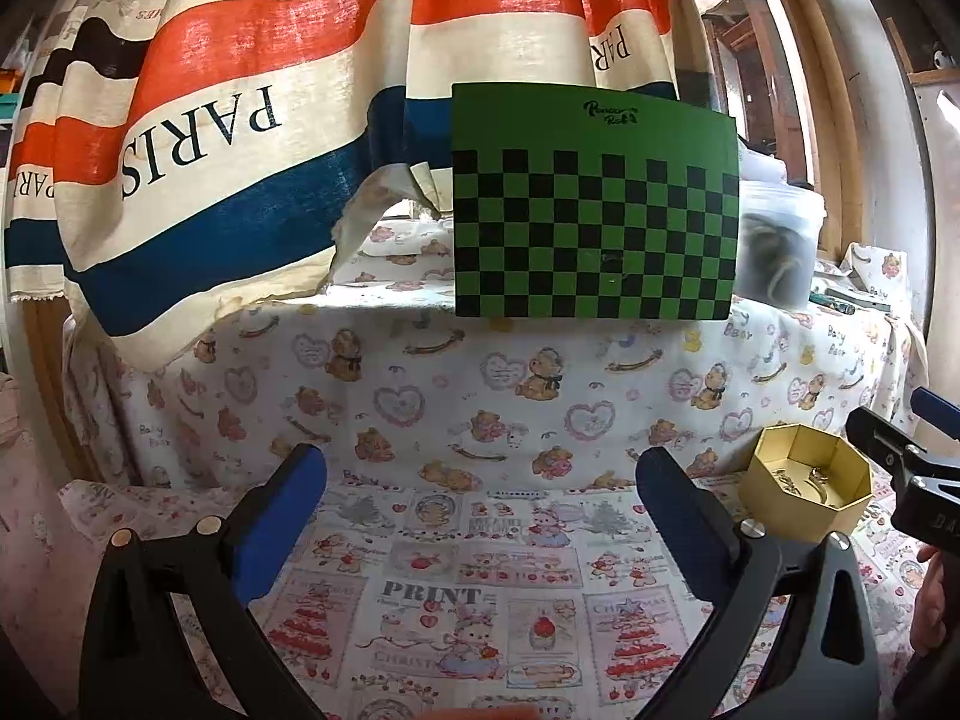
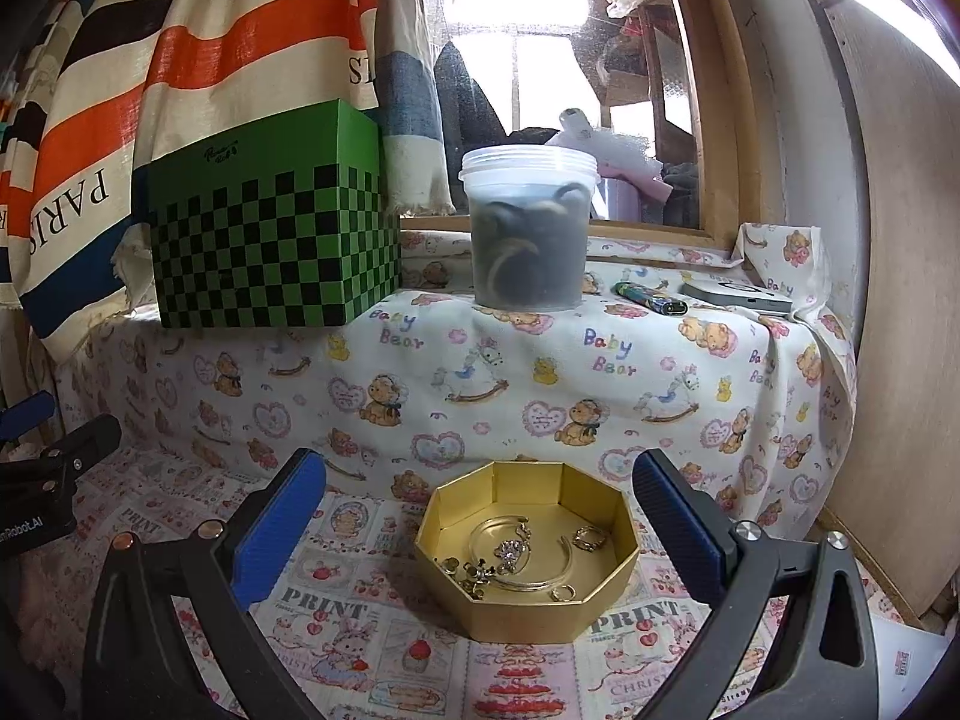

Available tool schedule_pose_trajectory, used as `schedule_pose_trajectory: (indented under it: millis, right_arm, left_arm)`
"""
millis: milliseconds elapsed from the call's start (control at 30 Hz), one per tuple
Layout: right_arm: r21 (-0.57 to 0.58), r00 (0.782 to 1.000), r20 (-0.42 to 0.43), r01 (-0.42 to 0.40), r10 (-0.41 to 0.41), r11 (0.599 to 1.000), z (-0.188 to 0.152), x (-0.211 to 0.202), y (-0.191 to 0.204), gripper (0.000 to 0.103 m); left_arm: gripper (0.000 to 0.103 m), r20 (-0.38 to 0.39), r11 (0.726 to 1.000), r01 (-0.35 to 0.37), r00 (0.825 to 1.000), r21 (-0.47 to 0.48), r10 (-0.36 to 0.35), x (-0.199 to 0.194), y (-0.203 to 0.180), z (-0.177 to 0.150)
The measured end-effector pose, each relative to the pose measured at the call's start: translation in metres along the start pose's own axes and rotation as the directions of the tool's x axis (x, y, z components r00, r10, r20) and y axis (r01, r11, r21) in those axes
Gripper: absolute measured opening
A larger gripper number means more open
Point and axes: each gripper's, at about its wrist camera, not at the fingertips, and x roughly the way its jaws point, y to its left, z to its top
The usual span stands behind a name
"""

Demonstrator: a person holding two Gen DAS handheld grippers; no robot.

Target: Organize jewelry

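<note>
Left gripper (image 1: 480,510): hovering over the printed cloth (image 1: 432,594), its blue-padded fingers (image 1: 282,516) standing wide apart and holding nothing.
Right gripper (image 2: 480,516): hanging just above the gold box (image 2: 528,612), fingers spread wide on either side of it and gripping nothing.
Gold box: an open eight-sided box sitting on the printed cloth, showing at the right edge of the left wrist view (image 1: 804,486).
Jewelry (image 2: 516,558): lying loose on the floor of the gold box, a thin bangle, several rings and small sparkling pieces overlapping one another.
Green checkered box (image 2: 270,240): standing on the raised ledge behind, under the teddy-bear cloth (image 2: 540,384).
Plastic tub (image 2: 528,228): sitting to the right of the green checkered box on the same ledge, dark contents showing through its cloudy wall.
Lighter (image 2: 651,298): lying to the right of the plastic tub.
Striped curtain (image 1: 240,120): hanging behind the ledge, reading "PARIS".
</note>
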Motion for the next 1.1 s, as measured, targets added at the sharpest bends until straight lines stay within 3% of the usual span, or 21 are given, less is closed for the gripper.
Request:
schedule_pose_trajectory:
  millis: [1100]
  right_arm:
    - [-0.001, 1.000, 0.000, 0.000, 0.000, 1.000, -0.0002, 0.0004, 0.0000, 0.103]
  left_arm:
    - [0.103, -0.006, 1.000, 0.013, 1.000, 0.010, -0.013, 0.0001, -0.0021, -0.0003]
